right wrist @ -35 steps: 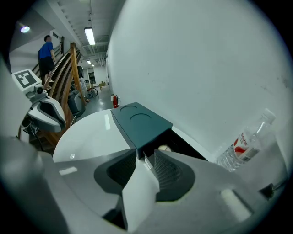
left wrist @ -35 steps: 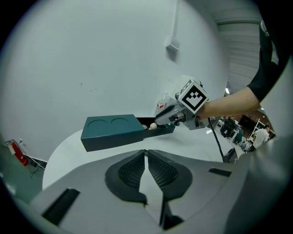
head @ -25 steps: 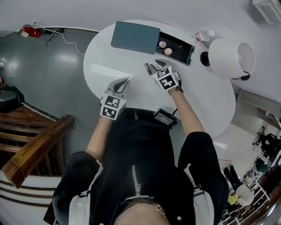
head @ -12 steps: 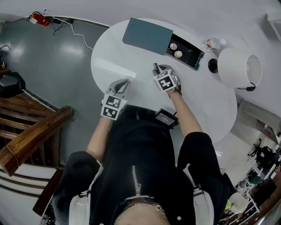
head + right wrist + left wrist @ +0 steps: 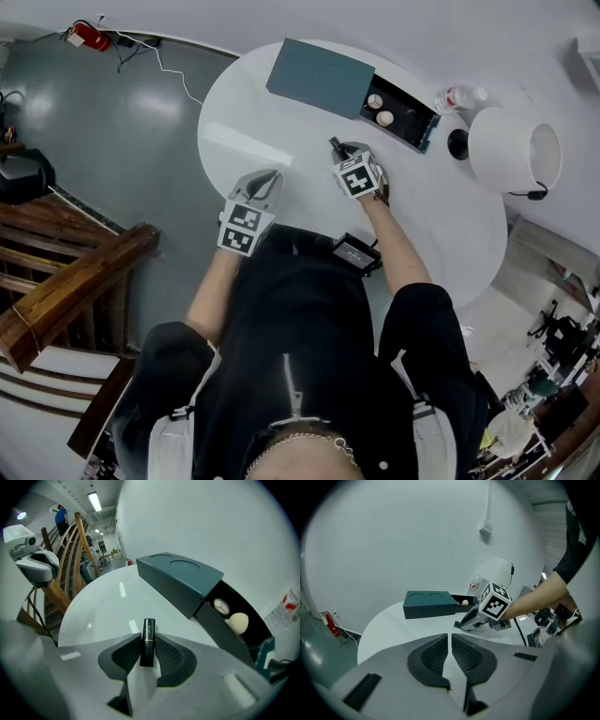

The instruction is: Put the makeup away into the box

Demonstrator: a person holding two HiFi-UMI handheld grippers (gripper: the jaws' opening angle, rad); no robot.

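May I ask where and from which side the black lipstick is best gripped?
Across its lower barrel, coming from its base end: the lipstick is a slim tube with long parallel sides. The right gripper, jaws just closing, holds it so.

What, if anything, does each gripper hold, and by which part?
The right gripper, jaws just closed in, grips a black lipstick by its lower half; the left gripper holds nothing.

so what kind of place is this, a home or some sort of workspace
Probably a workspace or studio rather than a home: a round white table stands on a grey floor beside a wooden staircase, with a red fire extinguisher nearby and strip lights overhead.
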